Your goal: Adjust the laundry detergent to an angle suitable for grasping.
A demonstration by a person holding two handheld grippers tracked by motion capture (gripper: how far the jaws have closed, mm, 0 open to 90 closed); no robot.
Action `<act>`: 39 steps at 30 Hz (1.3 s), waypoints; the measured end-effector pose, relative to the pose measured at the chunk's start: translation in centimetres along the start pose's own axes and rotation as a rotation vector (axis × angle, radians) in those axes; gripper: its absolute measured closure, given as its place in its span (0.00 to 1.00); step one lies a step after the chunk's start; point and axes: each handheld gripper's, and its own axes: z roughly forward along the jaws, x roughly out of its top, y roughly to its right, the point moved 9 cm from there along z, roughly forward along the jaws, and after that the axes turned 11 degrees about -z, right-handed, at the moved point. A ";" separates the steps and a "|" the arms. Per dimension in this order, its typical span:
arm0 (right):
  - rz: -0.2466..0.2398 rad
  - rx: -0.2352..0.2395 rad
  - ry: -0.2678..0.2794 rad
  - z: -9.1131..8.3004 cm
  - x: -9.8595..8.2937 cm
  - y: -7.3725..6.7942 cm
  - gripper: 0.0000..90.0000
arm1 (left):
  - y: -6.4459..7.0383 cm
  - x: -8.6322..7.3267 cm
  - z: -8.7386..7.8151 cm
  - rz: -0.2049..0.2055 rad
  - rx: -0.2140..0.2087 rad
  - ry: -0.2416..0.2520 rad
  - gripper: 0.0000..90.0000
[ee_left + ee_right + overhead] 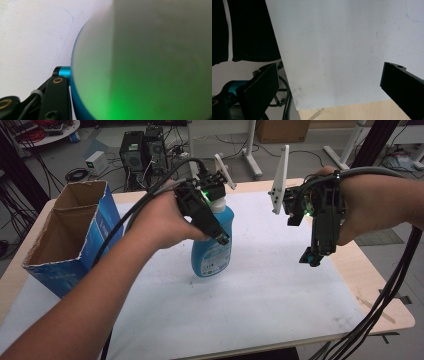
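Blue bottle (212, 247) stands upright on the bench (280, 290), grasped near its top by the left gripper (220, 234). Right gripper (312, 257) hangs to the right with jaws spread, holding nothing.

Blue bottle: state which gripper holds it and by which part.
The left gripper is shut on the blue bottle, clamped at its upper body just below the white cap. The right gripper is open, holding nothing.

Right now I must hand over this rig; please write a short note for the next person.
Left tool: closed on the upper part of the blue bottle, which stands upright on the white sheet.
Right tool: open, holds nothing, hangs above the sheet's right side.
Cardboard box: open, at the table's left.
Done: bottle gripped.
Left: probably to carry the bottle to the box; nothing placed yet.
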 end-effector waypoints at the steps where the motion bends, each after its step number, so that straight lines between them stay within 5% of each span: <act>1: -0.005 0.000 0.001 0.0 0.3 0.1 0.01 | -0.1 -0.3 -0.3 0.021 -0.010 -0.006 0.49; 9: -0.039 0.005 0.005 0.1 2.1 0.7 0.01 | -0.5 -2.4 -2.2 0.068 -0.087 -0.012 0.49; 13: -0.052 0.007 0.005 0.2 2.7 0.7 0.01 | -0.3 -3.4 -2.8 0.129 -0.125 -0.028 0.49; 18: -0.065 0.006 0.003 0.2 3.2 0.7 0.01 | -0.1 -4.2 -2.7 0.174 -0.156 -0.036 0.49; 25: -0.064 0.005 -0.003 0.2 3.4 0.5 0.01 | 1.1 -5.6 -2.2 0.285 -0.207 -0.035 0.49; 27: -0.068 0.005 -0.002 0.2 3.5 0.5 0.01 | 1.1 -5.6 -2.2 0.285 -0.207 -0.035 0.49; 28: -0.069 0.005 -0.002 0.2 3.6 0.5 0.01 | 1.4 -6.2 -2.0 0.339 -0.218 -0.039 0.49; 37: -0.074 0.009 -0.004 0.3 3.9 0.4 0.01 | 1.4 -7.0 -1.3 0.405 -0.230 -0.025 0.49; 39: -0.072 0.010 -0.006 0.4 4.0 0.4 0.01 | 1.5 -7.5 -0.8 0.450 -0.235 -0.027 0.49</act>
